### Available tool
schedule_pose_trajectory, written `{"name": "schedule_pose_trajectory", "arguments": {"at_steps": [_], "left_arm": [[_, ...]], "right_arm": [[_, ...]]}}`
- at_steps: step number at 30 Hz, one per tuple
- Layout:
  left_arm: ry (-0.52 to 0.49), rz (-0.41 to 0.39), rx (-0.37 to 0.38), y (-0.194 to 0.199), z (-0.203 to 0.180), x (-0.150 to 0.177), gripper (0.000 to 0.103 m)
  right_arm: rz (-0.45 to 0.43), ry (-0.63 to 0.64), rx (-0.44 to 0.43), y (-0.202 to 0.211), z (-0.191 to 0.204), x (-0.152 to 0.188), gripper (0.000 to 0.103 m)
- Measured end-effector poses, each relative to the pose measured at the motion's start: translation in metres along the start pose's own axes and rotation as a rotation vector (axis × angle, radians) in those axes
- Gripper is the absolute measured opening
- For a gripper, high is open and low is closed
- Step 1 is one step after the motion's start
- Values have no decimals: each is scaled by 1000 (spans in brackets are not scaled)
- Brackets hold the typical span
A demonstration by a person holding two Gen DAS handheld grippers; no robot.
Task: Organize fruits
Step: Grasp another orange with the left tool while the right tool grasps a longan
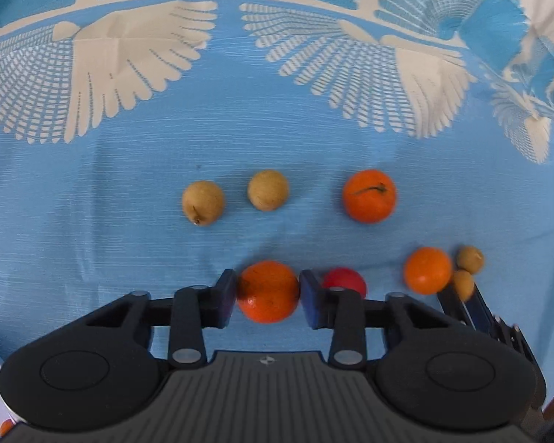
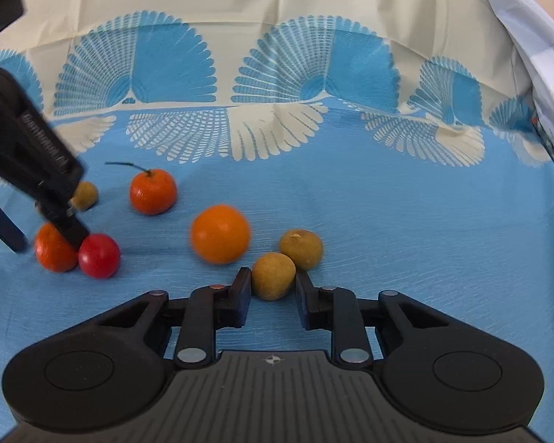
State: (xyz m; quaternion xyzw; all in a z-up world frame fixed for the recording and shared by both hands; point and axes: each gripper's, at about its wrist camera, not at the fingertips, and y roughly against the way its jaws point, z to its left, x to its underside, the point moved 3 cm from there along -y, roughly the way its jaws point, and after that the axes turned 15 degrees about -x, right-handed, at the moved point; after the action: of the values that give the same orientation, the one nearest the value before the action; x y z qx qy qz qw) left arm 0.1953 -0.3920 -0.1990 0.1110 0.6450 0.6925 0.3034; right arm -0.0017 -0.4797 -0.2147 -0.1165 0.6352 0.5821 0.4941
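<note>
Left tongs [image 1: 267, 295] clamped on an orange [image 1: 267, 291]; right tongs [image 2: 272, 288] around a longan [image 2: 273, 275].
Right pads look just apart from it, grip uncertain; red fruit [image 1: 345, 281] beside orange.

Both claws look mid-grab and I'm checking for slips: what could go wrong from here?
1. The left claw pinches the round orange mandarin with a small red fruit right beside it; lifting may send that one rolling.
2. The right claw brackets a small tan-brown fruit near its twin, which may get nudged.
</note>
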Motion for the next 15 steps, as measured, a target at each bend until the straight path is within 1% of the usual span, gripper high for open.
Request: {"name": "schedule_pose_trajectory", "arguments": {"at_steps": [3,5,8,11,15], "left_arm": [[-20,-30,-13,5,2,9,41],[-13,-26,-7,8,9,15,41],[5,-25,-18,15,21,22,41],[25,-37,-18,31,32,31,41],[46,-47,-21,64,46,51,41]], "right_arm": [[-2,-26,6,1,-6,-1,26],[-3,-28,6,2,-6,-1,26],[-8,-36,12,3,-8,-2,26],[-32,-46,18,10,-11,-4,26],[-74,-54,56,32,-17,-5,26]]}}
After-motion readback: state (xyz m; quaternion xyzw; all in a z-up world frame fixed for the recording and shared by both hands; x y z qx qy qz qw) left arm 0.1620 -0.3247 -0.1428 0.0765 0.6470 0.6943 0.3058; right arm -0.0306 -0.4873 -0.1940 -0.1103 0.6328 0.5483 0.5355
